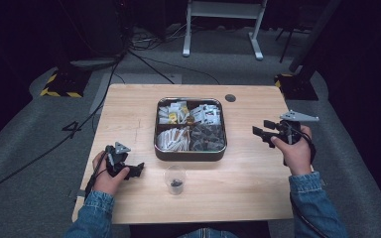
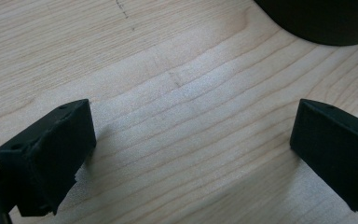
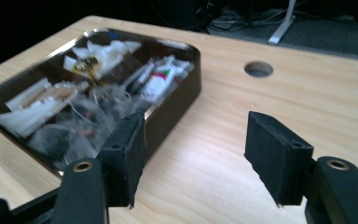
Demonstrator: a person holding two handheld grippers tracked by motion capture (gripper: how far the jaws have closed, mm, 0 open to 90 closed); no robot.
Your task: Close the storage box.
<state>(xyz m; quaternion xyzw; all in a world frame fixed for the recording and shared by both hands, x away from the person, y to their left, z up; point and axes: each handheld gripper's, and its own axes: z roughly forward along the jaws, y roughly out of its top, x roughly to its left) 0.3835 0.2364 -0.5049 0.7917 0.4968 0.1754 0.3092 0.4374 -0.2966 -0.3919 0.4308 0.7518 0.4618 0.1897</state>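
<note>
Your right gripper [image 1: 260, 133] hovers unclenched and empty, the tin [image 1: 190, 151] of packets [image 3: 161, 79] just ahead to its left; they're light, crinkly, slippery; pinch one by its free edge.

Nothing really readable here, honestly. The packets [image 1: 208, 115] in the far compartments of the tin [image 1: 190, 153] have some dark and coloured print on them, but it's too small and blurry to make out any word or brand. The wooden table [image 1: 129, 109] just left of the tin carries a few faint pencil-like marks, not letters.
</note>
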